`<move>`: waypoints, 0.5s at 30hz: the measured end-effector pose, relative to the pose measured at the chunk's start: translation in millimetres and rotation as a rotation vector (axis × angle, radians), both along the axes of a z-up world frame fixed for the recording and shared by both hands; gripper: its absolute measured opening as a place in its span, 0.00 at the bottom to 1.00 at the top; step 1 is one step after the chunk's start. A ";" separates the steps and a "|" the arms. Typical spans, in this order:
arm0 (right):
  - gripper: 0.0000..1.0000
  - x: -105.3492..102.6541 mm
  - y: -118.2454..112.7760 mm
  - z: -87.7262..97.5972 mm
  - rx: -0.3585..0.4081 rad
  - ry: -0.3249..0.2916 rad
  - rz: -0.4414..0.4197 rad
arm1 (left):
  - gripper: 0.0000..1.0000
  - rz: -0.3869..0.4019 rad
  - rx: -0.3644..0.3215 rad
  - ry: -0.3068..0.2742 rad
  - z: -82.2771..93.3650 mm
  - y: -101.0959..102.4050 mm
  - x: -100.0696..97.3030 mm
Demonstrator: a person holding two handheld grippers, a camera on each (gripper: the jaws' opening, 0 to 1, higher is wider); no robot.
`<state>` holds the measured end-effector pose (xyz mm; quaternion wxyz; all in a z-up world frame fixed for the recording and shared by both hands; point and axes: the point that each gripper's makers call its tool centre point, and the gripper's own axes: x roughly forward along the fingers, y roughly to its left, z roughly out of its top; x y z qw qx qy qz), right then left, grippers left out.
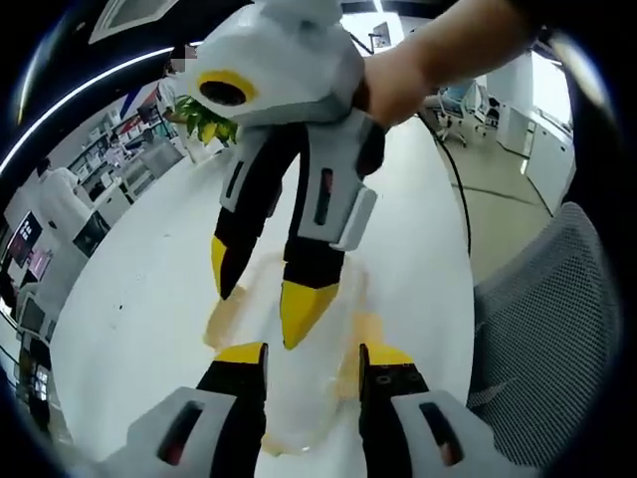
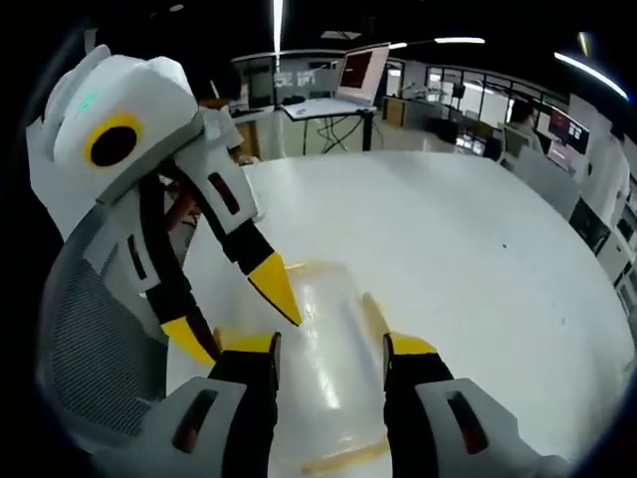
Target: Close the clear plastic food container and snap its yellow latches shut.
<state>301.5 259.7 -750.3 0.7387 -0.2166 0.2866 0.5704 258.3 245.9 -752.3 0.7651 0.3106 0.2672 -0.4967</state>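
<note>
While both hand-held grippers gape empty, left hand-held gripper (image 1: 313,360), right hand-held gripper (image 2: 330,351), clear container (image 2: 333,349) between their jaws.

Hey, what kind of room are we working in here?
Most likely an open-plan office or lab: a large white table, a mesh office chair beside it, and desks with lit monitors under strip ceiling lights.

Left gripper view: close above the white table (image 1: 129,299), looking along its own tool (image 1: 313,360) over the clear container (image 1: 299,398); faces the right tool (image 1: 269,299) and shelving beyond.
Right gripper view: close above the same table (image 2: 478,259), looking along its own tool (image 2: 331,351); faces the left tool (image 2: 239,309) and desks with monitors.
Shared area: container (image 2: 328,339), table, mesh chair (image 1: 557,329); the views face each other.
</note>
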 end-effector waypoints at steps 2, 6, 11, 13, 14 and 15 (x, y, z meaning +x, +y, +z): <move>0.39 1.3 0.7 -0.6 -0.010 -0.001 0.011 | 0.34 -0.005 0.009 -0.013 -1.4 -0.8 -0.1; 0.39 6.2 2.5 -3.1 -0.033 0.004 0.036 | 0.34 -0.017 0.028 -0.022 -6.1 -1.6 -0.3; 0.39 15.5 -0.5 -12.7 -0.093 0.035 0.070 | 0.36 -0.029 0.048 -0.022 -11.3 -3.3 0.4; 0.39 15.3 -1.1 -14.7 -0.099 0.084 0.086 | 0.36 -0.029 0.048 -0.029 -12.3 -3.7 2.3; 0.40 17.5 -1.4 -15.9 -0.109 0.079 0.103 | 0.36 -0.036 0.051 -0.037 -13.4 -3.9 3.2; 0.40 18.1 -2.6 -17.5 -0.125 0.088 0.116 | 0.35 -0.043 0.056 -0.042 -14.5 -4.2 3.3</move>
